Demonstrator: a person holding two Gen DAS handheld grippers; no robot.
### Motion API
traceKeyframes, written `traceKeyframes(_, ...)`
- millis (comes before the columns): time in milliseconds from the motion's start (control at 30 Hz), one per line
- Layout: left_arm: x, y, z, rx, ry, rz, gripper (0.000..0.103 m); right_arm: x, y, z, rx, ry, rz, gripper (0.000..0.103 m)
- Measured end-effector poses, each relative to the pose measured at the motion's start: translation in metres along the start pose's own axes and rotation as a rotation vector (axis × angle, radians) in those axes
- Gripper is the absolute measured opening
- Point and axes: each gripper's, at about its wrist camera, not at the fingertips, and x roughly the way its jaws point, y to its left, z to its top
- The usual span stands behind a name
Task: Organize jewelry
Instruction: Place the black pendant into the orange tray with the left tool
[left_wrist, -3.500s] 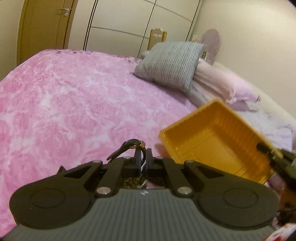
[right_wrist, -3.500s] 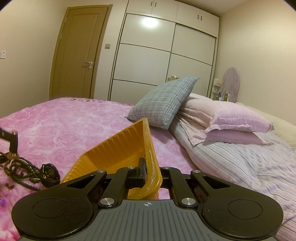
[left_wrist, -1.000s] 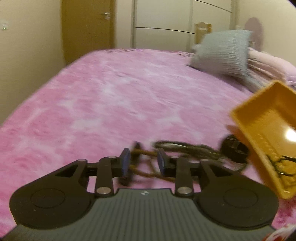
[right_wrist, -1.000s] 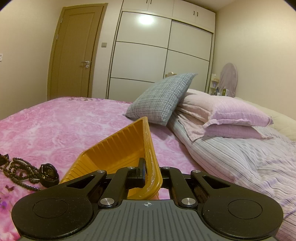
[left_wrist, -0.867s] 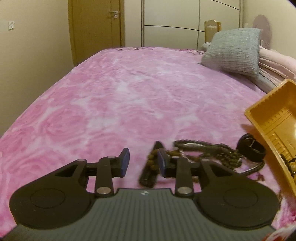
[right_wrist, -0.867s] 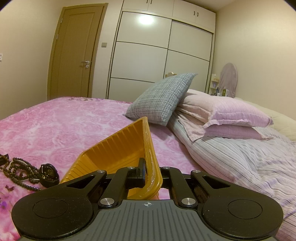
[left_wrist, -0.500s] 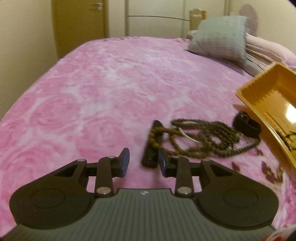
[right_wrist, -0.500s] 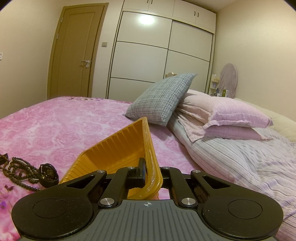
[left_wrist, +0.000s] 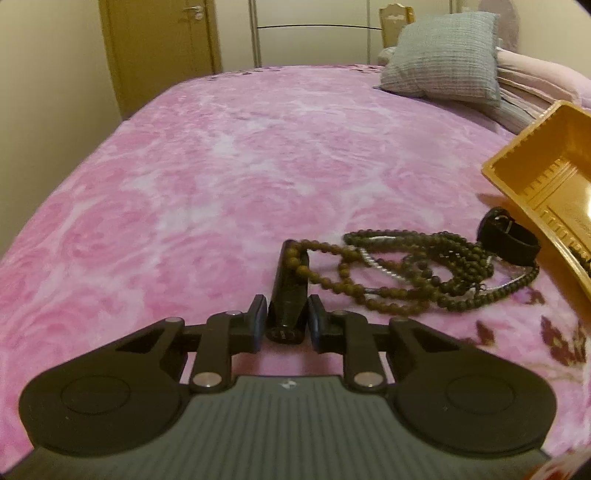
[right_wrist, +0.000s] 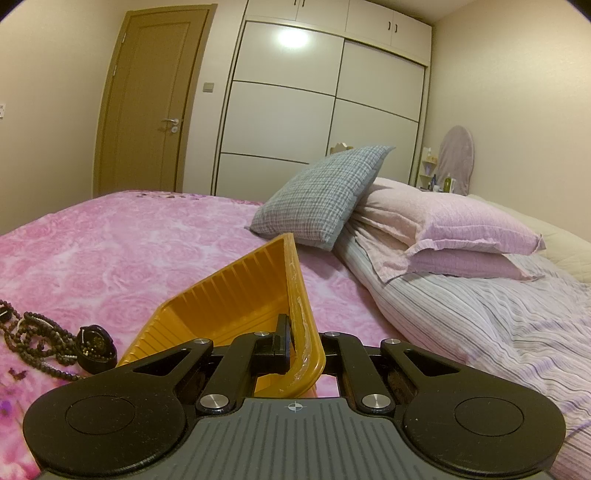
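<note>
On a plush pink bed (left_wrist: 221, 166), the left gripper (left_wrist: 286, 323) is closing around a smooth black bar (left_wrist: 290, 291) strung with round wooden beads (left_wrist: 406, 266); the right gripper (right_wrist: 306, 350) clamps a ribbed orange plastic tray (right_wrist: 240, 295).

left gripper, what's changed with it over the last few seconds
The left gripper earlier held a small dark piece raised beside the orange tray. That piece now appears to be in the tray, and the gripper has dropped to the pink blanket, its jaws closing around a black bar tangled in the bead necklaces. The right gripper stays clamped on the tray rim.
</note>
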Motion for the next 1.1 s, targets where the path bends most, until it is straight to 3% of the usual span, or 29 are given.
traceKeyframes(300,-0.036,0.015,0.012,-0.074,-0.087,0.03,0.02,0.0,0.0,0.0,0.0,0.0,0.0,0.006)
traceKeyframes(500,-0.052,-0.018,0.029,-0.065,-0.113,-0.137,0.02,-0.001,-0.002,-0.001,0.002,-0.002,0.001,0.006)
traceKeyframes(767,-0.044,-0.108,0.039,-0.011,-0.084,-0.426,0.02,0.0,-0.002,0.0,0.003,0.0,0.001,0.006)
traceKeyframes(933,-0.038,-0.158,0.042,0.054,-0.062,-0.534,0.02,-0.002,0.002,0.0,0.009,-0.001,0.001,0.006)
traceKeyframes(1100,-0.029,-0.191,0.042,0.087,-0.037,-0.582,0.02,-0.002,0.002,0.0,0.015,0.002,0.001,0.006)
